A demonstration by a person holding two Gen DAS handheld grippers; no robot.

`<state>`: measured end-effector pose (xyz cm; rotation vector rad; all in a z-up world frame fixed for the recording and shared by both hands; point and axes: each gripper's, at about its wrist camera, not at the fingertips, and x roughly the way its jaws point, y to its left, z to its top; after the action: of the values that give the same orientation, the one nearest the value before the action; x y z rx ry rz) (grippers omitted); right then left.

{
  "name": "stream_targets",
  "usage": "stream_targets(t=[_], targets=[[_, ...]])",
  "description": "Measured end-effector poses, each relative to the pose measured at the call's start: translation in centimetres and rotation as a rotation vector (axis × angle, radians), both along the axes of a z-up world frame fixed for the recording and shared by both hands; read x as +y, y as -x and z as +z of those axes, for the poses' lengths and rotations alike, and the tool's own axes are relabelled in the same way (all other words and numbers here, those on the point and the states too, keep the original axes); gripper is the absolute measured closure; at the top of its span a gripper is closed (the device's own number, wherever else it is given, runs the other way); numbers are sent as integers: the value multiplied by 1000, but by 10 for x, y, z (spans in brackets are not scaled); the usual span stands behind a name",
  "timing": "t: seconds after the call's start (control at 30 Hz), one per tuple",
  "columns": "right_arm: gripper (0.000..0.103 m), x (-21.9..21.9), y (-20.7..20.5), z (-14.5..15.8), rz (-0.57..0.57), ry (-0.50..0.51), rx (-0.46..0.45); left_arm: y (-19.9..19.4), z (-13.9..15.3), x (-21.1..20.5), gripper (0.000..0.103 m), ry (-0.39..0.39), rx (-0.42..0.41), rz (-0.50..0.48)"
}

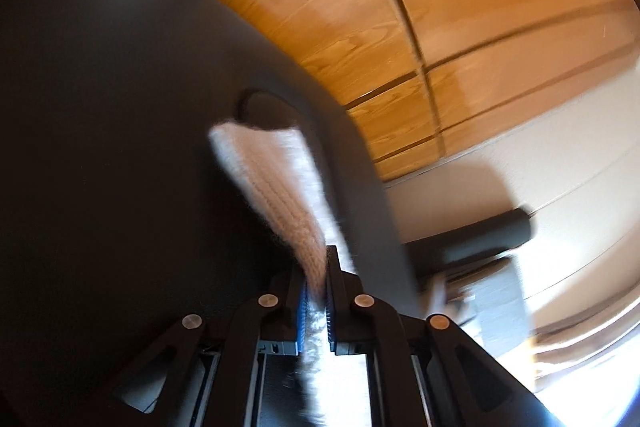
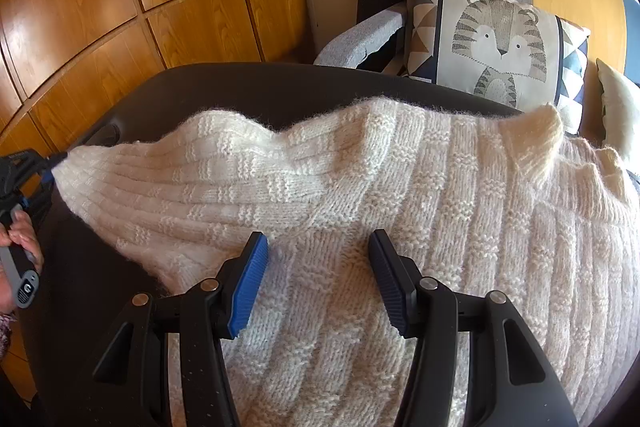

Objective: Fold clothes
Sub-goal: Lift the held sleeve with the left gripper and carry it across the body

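Sweater (image 1: 272,187) cuff, soft and stretchy, sits pinched in the closed left tongs (image 1: 316,291) above the dark table (image 1: 100,147). Right view: sweater (image 2: 400,207) spread across that table (image 2: 280,83); right tongs (image 2: 318,247) gape wide, empty, over the underarm, a sound place to hold.

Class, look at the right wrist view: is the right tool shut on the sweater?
No: the right tool hangs open over the sweater, gripping nothing.

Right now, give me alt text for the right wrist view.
A cream knitted sweater lies across a dark table, its sleeve end pinched by the left hand-held gripper. The right hand-held gripper hovers open above it; a tiger cushion sits behind.
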<state>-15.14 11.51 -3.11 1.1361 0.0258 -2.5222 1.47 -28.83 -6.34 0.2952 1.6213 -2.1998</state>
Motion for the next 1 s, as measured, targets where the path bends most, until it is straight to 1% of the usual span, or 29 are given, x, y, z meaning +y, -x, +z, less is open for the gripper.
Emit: stream_targets(t=[0.07,0.1,0.17,0.2,0.23,0.3,0.33,0.43,0.5,0.6,0.67,0.73,0.8,0.83,0.9,1.0], targets=[[47,0,0,0,1,4,-2,6,12,3,97,2,59,-29],[45,1,1,1,7,12,-6,12,20,7,97,10,78,-48],[36,2,3,1,33,45,-26,16,32,13,97,13,128,-81],[29,3,4,2,44,59,-36,19,38,16,97,13,146,-96],[27,3,5,4,53,70,-47,22,45,21,97,17,158,-111],[27,7,4,11,57,84,-67,29,56,26,97,12,192,-148],[27,13,1,17,48,108,-66,28,63,31,97,8,204,-166],[27,40,-15,29,-24,204,-85,36,83,45,97,32,251,-237],[27,60,-28,30,-72,242,-124,44,98,61,97,58,279,-298],[27,94,-57,31,-137,270,-135,54,118,92,97,81,324,-388],[27,117,-77,30,-197,243,-127,64,132,114,97,91,358,-457],[27,142,-94,27,-274,184,-116,72,144,138,97,113,371,-517],[27,170,-106,21,-344,187,-91,78,155,164,97,136,382,-581],[27,181,-112,18,-362,202,-72,81,160,177,97,160,380,-605],[27,195,-122,9,-343,264,-20,87,168,202,97,215,367,-648],[27,191,-123,9,-330,239,-4,91,172,237,97,286,324,-689]])
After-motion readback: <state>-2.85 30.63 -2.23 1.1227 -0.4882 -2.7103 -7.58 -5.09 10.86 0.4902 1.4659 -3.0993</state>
